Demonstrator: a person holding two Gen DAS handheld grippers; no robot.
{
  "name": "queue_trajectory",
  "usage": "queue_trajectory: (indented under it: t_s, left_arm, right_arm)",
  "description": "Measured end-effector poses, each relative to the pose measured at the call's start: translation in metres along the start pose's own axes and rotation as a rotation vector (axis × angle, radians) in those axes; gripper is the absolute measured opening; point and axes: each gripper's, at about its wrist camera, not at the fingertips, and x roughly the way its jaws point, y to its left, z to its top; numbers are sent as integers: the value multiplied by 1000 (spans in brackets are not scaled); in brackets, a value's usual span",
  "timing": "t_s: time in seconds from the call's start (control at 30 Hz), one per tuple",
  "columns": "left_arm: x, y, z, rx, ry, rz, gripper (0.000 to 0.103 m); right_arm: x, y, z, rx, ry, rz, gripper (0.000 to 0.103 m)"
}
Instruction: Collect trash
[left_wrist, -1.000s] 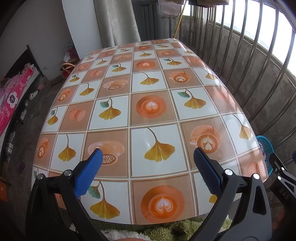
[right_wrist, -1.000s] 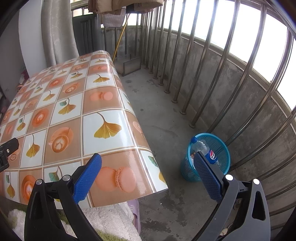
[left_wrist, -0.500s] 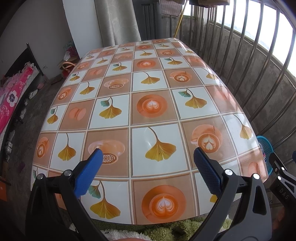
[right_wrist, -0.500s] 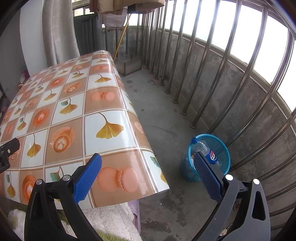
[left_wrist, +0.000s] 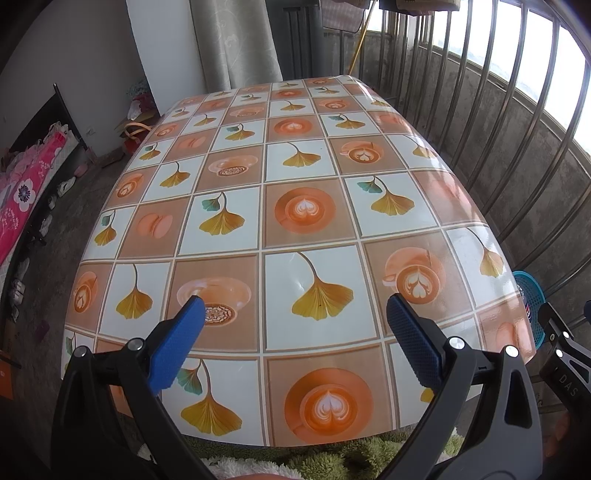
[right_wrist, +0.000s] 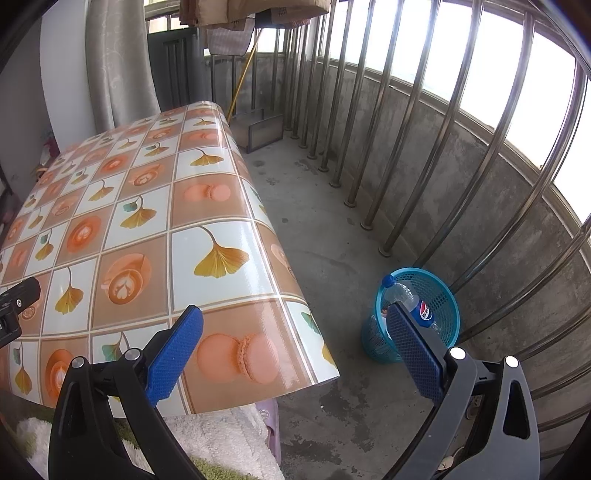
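A blue mesh trash basket stands on the concrete floor by the railing, right of the table. A clear plastic Pepsi bottle with a blue cap stands tilted inside it. The basket's rim also shows in the left wrist view past the table's right edge. My left gripper is open and empty above the near part of the table. My right gripper is open and empty above the table's near right corner, left of the basket.
The table has a glossy cloth with ginkgo leaves and coffee cups. Steel railing bars and a low concrete wall curve around the right. A metal box sits on the floor at the back. A fluffy white and green towel lies below the near edge.
Both views have shifted very slightly; the right gripper drifted a little. Both grippers stay open and empty.
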Motion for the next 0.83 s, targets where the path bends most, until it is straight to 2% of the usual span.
queue_trajectory:
  t_s: [0.83]
  left_arm:
    - [0, 0, 1, -2, 0, -3, 94]
  right_arm:
    - [-2, 6, 4, -3, -2, 6, 97]
